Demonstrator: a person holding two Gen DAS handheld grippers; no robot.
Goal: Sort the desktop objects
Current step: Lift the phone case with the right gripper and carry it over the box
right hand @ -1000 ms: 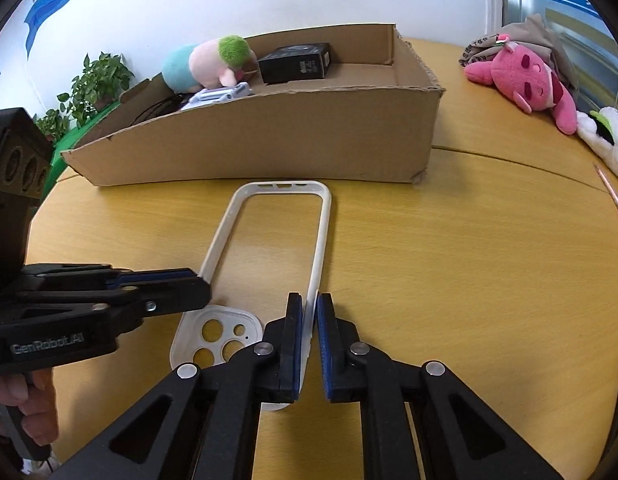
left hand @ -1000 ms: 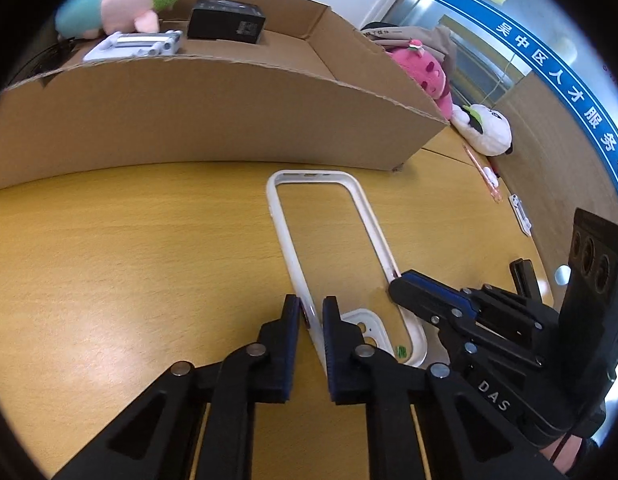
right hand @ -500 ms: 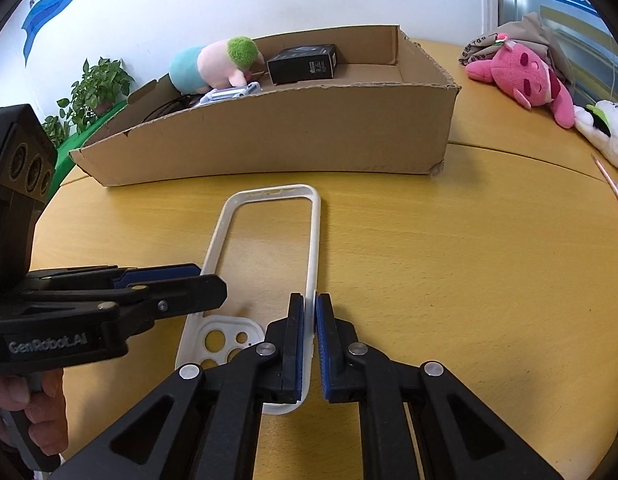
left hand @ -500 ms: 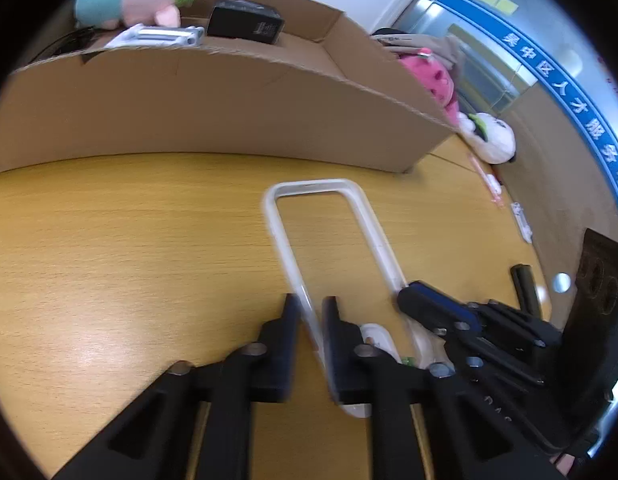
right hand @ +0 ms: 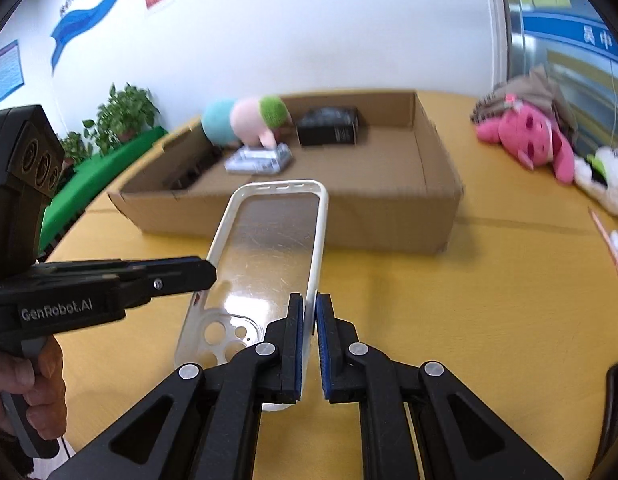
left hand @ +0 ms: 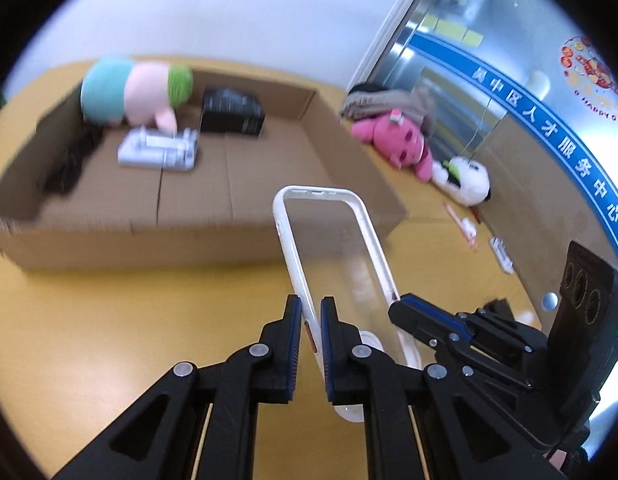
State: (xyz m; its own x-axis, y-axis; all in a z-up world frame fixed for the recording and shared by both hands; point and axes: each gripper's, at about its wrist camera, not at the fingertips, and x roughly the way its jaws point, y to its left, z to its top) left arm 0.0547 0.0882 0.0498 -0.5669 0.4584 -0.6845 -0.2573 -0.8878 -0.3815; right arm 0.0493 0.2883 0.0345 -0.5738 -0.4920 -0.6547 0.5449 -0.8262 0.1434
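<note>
A clear phone case with a white rim [left hand: 329, 240] [right hand: 269, 240] hangs in the air above the wooden table [left hand: 109, 320], its far end level with the near wall of the cardboard box [left hand: 213, 184] [right hand: 389, 220]. My left gripper [left hand: 311, 320] is shut on the case's left rim. My right gripper [right hand: 313, 312] is shut on its right rim; the same gripper shows at the right of the left wrist view [left hand: 429, 316]. The left gripper crosses the right wrist view [right hand: 161, 276], held by a hand [right hand: 17, 384].
Inside the box lie a teal-pink-green plush [right hand: 245, 120], a black box [right hand: 329, 126], a silver gadget [right hand: 259, 160] and dark cables [left hand: 69, 160]. A pink plush [right hand: 529, 140] and a white plush [right hand: 605, 176] lie on the table to the right, with small items [left hand: 465, 228] near them.
Both grippers have lifted the phone case off the table; it now sits higher and the box's inside has come into view. Both stay clamped on the rims.
</note>
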